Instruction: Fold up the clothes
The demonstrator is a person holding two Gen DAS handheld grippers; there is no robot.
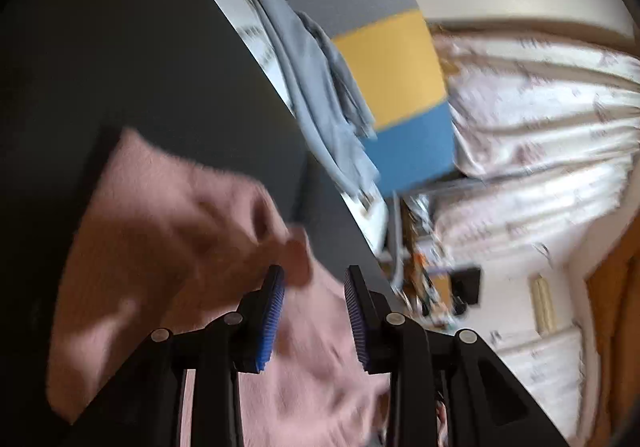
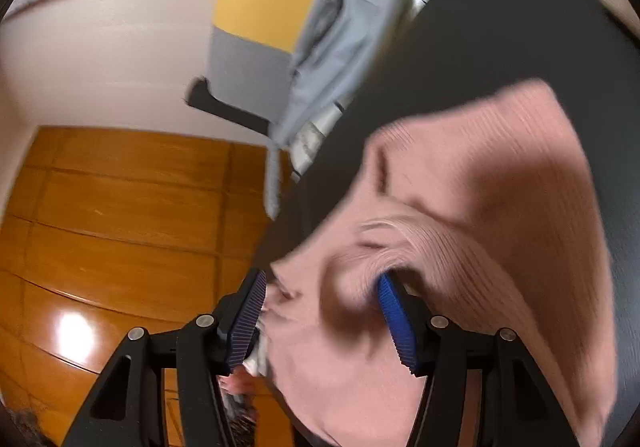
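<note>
Pink ribbed knit, a garment (image 1: 168, 247), lies rumpled on the dark grey surface (image 1: 120, 47), and both of your tools are at its near edge. In the left wrist view, your left tool (image 1: 314, 311) has its two blue ridged pads standing apart, with pink fabric lying in the gap between them; neither pad presses on the cloth. Beyond the surface edge to the right hang pale grey clothes (image 1: 320, 95), beside a panel banded grey, yellow and blue (image 1: 396, 87), then patterned white curtains (image 1: 540, 119). In the right wrist view, orange wooden floor (image 2: 120, 215) fills the left. Your right tool (image 2: 320, 315) is also spread wide, a bunched fold of the pink garment (image 2: 480, 187) between its pads; the right pad (image 2: 396, 319) touches the knit without clamping it.
</note>
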